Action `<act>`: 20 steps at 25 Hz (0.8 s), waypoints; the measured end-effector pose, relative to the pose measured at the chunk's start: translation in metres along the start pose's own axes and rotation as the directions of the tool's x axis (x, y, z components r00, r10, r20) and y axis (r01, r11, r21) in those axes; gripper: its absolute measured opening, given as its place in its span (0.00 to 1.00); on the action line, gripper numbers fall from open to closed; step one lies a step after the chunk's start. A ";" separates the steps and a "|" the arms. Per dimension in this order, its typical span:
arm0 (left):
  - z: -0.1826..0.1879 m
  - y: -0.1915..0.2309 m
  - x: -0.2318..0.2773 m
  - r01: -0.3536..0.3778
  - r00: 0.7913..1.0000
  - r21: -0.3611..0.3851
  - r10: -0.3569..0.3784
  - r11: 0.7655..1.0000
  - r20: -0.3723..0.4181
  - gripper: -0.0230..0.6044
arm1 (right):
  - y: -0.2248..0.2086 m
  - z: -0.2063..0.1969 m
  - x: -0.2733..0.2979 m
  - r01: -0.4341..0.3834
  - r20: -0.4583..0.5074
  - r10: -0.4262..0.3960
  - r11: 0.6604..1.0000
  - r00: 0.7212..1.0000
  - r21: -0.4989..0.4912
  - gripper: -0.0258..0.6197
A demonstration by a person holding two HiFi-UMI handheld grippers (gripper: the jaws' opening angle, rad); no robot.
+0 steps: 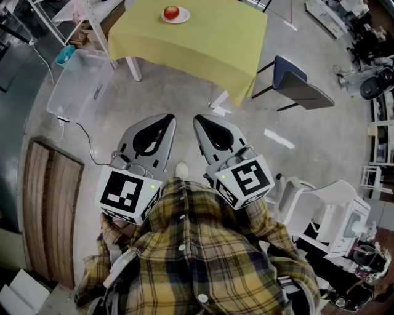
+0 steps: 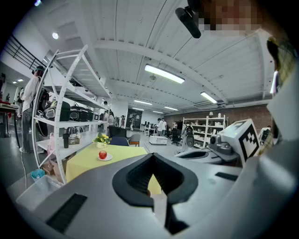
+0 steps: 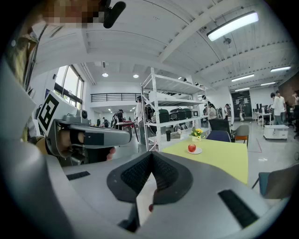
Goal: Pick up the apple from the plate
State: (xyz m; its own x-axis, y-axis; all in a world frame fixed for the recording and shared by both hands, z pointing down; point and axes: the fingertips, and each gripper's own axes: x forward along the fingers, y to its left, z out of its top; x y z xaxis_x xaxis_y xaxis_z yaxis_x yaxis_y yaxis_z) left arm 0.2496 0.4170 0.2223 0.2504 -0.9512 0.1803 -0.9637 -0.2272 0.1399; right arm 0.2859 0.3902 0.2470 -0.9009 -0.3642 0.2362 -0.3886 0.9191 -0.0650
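A red apple [image 1: 172, 11] sits on a small white plate [image 1: 183, 18] on a table with a yellow cloth [image 1: 203, 43], far ahead of me across the floor. Both grippers are held close to my body, side by side, well short of the table. My left gripper [image 1: 167, 118] has its jaws together with nothing between them. My right gripper [image 1: 199, 118] looks the same, tips touching and empty. The left gripper view shows the apple [image 2: 103, 154] small beyond the left gripper [image 2: 152, 155]. In the right gripper view the apple [image 3: 191, 148] lies beyond the right gripper [image 3: 151, 154].
A blue chair [image 1: 295, 83] stands at the table's right. A clear plastic bin [image 1: 80, 83] lies on the floor at its left, with a cable. A white machine [image 1: 332, 215] is at my right. A flower pot [image 3: 197, 134] stands behind the plate; a shelf rack [image 3: 159, 112] is beyond.
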 end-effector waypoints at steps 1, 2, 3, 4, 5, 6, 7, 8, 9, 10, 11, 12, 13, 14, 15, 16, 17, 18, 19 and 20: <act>0.001 -0.001 0.000 -0.003 1.000 -0.003 0.003 1.000 0.000 0.05 | 0.000 0.001 -0.001 -0.002 0.004 0.002 1.000 1.000 0.000 0.04; 0.003 -0.002 -0.001 -0.006 1.000 -0.005 0.006 1.000 0.000 0.05 | 0.000 0.002 -0.002 -0.004 0.008 0.004 1.000 1.000 0.000 0.04; 0.004 -0.003 -0.001 -0.010 1.000 -0.004 0.010 1.000 0.001 0.05 | 0.000 0.003 -0.004 -0.005 0.013 0.005 1.000 1.000 0.000 0.04; 0.005 -0.005 -0.001 -0.013 1.000 -0.002 0.013 1.000 0.003 0.05 | 0.000 0.004 -0.006 -0.004 0.017 0.004 1.000 1.000 -0.002 0.04; 0.005 -0.007 -0.001 -0.018 1.000 0.001 0.018 1.000 0.004 0.05 | -0.001 0.005 -0.009 -0.004 0.021 0.004 1.000 1.000 -0.004 0.04; 0.006 -0.009 -0.001 -0.025 1.000 0.004 0.025 1.000 0.006 0.05 | -0.003 0.005 -0.012 -0.004 0.025 0.004 1.000 1.000 -0.006 0.04; 0.006 -0.011 -0.001 -0.033 0.999 0.007 0.033 0.999 0.009 0.05 | -0.004 0.005 -0.015 -0.005 0.029 0.005 1.000 1.000 -0.007 0.04; 0.005 -0.012 -0.001 -0.043 0.999 0.009 0.042 0.999 0.011 0.05 | -0.006 0.005 -0.017 -0.008 0.032 0.008 1.000 0.999 -0.007 0.04; 0.004 -0.013 -0.001 -0.051 0.999 0.009 0.051 0.999 0.013 0.05 | -0.007 0.004 -0.020 -0.012 0.036 0.012 1.000 0.999 -0.007 0.04; 0.003 -0.014 -0.001 -0.059 0.998 0.009 0.059 0.998 0.015 0.05 | -0.008 0.003 -0.022 -0.016 0.038 0.016 1.000 0.999 -0.007 0.04; 0.001 -0.016 -0.002 -0.064 0.998 0.008 0.064 0.998 0.015 0.05 | -0.009 0.001 -0.025 -0.019 0.040 0.019 1.000 0.999 -0.007 0.04; -0.001 -0.019 -0.002 -0.068 0.998 0.008 0.068 0.998 0.014 0.05 | -0.010 0.000 -0.028 -0.020 0.040 0.021 1.000 0.999 -0.007 0.04; -0.002 -0.021 -0.002 -0.072 0.997 0.009 0.072 0.997 0.013 0.05 | -0.011 -0.003 -0.031 -0.021 0.038 0.021 1.000 0.999 -0.006 0.04; -0.004 -0.024 -0.001 -0.076 0.997 0.010 0.076 0.997 0.011 0.05 | -0.012 -0.006 -0.033 -0.022 0.034 0.023 1.000 0.999 -0.003 0.04; -0.006 -0.025 -0.002 -0.082 0.997 0.009 0.082 0.997 0.009 0.05 | -0.013 -0.009 -0.035 -0.025 0.029 0.025 1.000 0.999 0.002 0.04; -0.008 -0.026 -0.002 -0.090 0.996 0.005 0.090 0.996 0.008 0.05 | -0.014 -0.012 -0.035 -0.030 0.027 0.030 1.000 0.999 0.006 0.04; -0.008 -0.025 -0.002 -0.098 0.995 0.002 0.098 0.995 0.008 0.05 | -0.014 -0.013 -0.035 -0.035 0.026 0.035 0.999 0.999 0.008 0.04; -0.008 -0.023 -0.002 -0.104 0.995 0.001 0.104 0.995 0.010 0.05 | -0.015 -0.014 -0.034 -0.040 0.027 0.040 0.999 0.999 0.010 0.04; -0.008 -0.022 -0.001 -0.108 0.994 0.001 0.108 0.994 0.012 0.05 | -0.015 -0.014 -0.033 -0.044 0.027 0.044 0.999 0.999 0.011 0.04; -0.008 -0.020 -0.001 -0.110 0.994 0.003 0.110 0.994 0.013 0.05 | -0.015 -0.014 -0.032 -0.048 0.026 0.048 0.999 0.999 0.014 0.04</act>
State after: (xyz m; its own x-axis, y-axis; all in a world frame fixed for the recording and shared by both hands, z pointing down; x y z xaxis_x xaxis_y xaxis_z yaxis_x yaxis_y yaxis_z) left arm 0.2697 0.4242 0.2265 0.1412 -0.9732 0.1816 -0.9858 -0.1214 0.1159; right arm 0.3228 0.3900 0.2539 -0.9232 -0.3237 0.2072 -0.3473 0.9334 -0.0896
